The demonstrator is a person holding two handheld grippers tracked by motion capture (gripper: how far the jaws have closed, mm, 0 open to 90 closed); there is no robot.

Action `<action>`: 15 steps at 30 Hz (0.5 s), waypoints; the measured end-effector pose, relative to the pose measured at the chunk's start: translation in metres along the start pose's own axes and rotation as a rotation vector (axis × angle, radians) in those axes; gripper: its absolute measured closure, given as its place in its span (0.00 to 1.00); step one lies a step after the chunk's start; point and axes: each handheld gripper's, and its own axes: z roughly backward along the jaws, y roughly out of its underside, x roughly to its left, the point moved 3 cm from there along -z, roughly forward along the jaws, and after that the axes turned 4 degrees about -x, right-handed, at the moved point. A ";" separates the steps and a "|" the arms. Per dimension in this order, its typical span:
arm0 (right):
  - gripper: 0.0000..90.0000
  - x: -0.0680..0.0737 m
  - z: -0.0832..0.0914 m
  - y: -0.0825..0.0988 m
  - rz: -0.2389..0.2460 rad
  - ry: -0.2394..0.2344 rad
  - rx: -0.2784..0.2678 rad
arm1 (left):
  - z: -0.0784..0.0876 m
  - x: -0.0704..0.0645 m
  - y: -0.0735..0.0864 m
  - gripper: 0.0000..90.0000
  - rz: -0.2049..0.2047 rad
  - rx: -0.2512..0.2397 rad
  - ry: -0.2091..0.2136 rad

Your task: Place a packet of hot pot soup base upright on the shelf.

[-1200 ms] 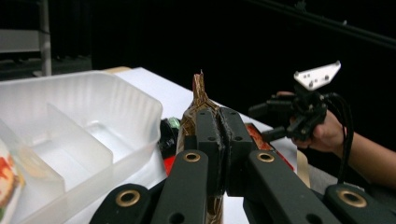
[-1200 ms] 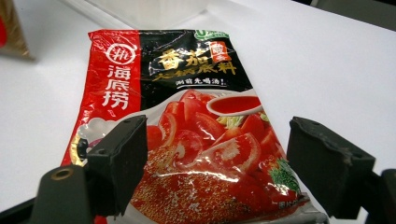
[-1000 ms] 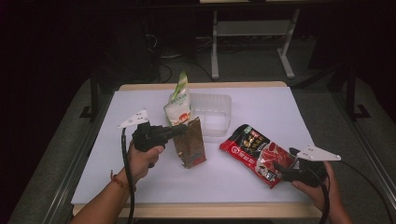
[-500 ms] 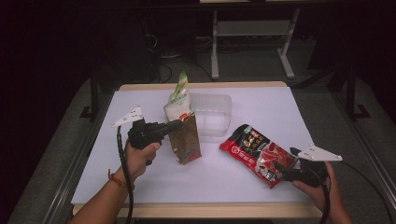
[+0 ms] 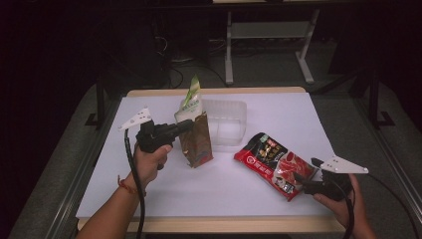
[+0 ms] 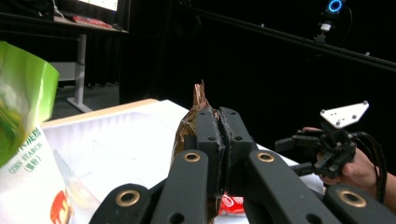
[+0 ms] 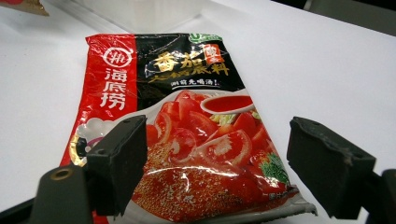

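Brown pouch (image 5: 198,142): stands upright on the white table (image 5: 149,179), left of centre, just in front of the green-white bag; crinkled shiny foil, its top edge pinched to a point
Left gripper (image 5: 185,127): jaws closed tight on the upper part of the brown pouch; in the left gripper view the two black pads press together with the foil between them (image 6: 200,100)
Hidden part: the gripper's jaws cover the middle of the pouch in the left gripper view, so its print is hard to read
Green-white bag (image 5: 189,102): behind the pouch, touching or very near it, I cannot tell which; soft plastic, the words "corn starch" are partly cut off at the frame edge (image 6: 25,149)
Clear container (image 5: 226,119): translucent plastic, rectangular, just right of the two bags
Red packet (image 5: 273,162): flat, glossy, tomato picture, lies right of centre
Right gripper (image 7: 215,158): jaws wide open, one on each side of the packet's near end, pads not pressing on it
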 end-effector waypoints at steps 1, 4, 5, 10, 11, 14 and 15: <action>0.22 0.000 0.000 0.000 0.001 -0.001 -0.001 | 0.000 0.000 -0.001 0.97 -0.003 0.000 0.001; 0.22 0.001 -0.001 -0.001 0.002 -0.005 0.003 | -0.002 0.000 -0.003 0.97 -0.009 -0.007 -0.011; 0.22 0.001 -0.002 -0.001 0.001 -0.006 0.004 | -0.003 0.000 -0.004 0.97 -0.016 -0.009 -0.018; 0.22 0.002 -0.003 -0.001 0.003 -0.010 0.005 | -0.007 0.001 -0.012 0.97 -0.021 -0.019 -0.039; 0.22 0.002 -0.004 -0.001 0.003 -0.010 0.005 | -0.009 0.001 -0.015 0.97 -0.025 -0.024 -0.039; 0.22 0.002 -0.004 -0.001 0.003 -0.014 0.005 | -0.015 0.000 -0.025 0.97 -0.049 -0.029 -0.055; 0.22 0.001 -0.004 -0.001 0.003 -0.013 0.006 | -0.017 0.000 -0.027 0.97 -0.056 -0.028 -0.059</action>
